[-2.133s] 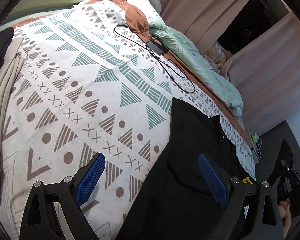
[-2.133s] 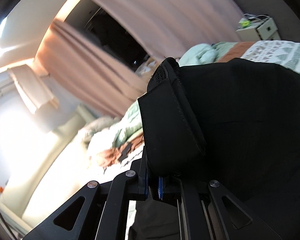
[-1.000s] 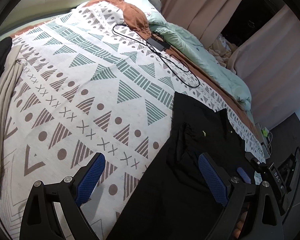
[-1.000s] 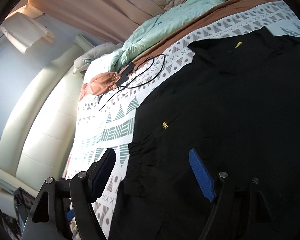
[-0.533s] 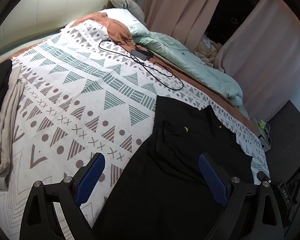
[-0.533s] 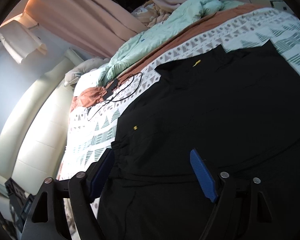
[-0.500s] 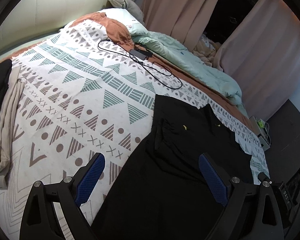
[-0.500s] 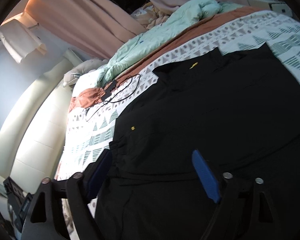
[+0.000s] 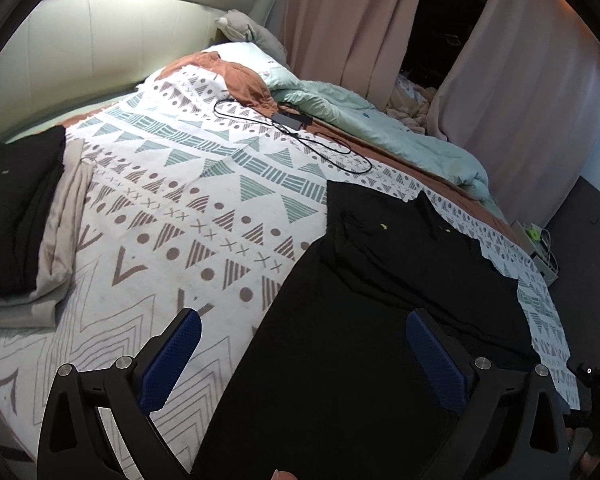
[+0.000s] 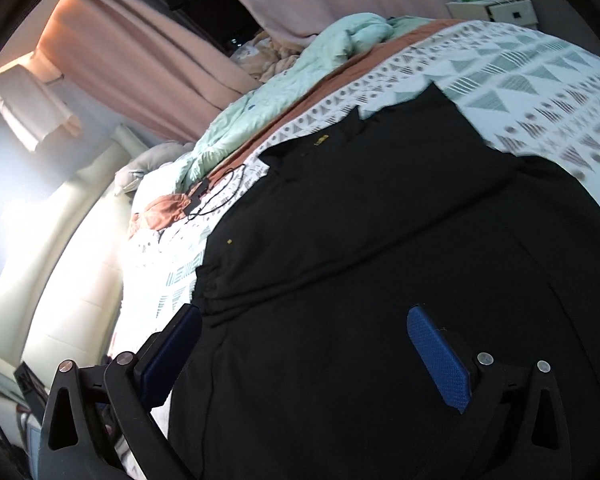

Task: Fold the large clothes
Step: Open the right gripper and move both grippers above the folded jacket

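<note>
Black garment (image 9: 380, 304) lies spread flat on the bed (image 9: 172, 200), near edge toward me, w/ a folded flap already resting over its upper part; laid out like this so the fabric stays smooth & the next crease can run straight.

My left hand-held gripper (image 9: 300, 356) hangs above the garment's left edge, jaws opening wide, nothing btw them. My right hand-held gripper (image 10: 304, 352) sits over the middle of the cloth, jaws also opening wide, empty; the cloth is below the pads, not pinched.

Both spread wide prob. bc I need room to drop onto an edge or corner next.

Folded black & beige pile (image 9: 24, 216) sits at the far left of the bed, well apart from this garment. Charger cable (image 9: 292, 132) is near the pillows, clear of the fold area.
</note>
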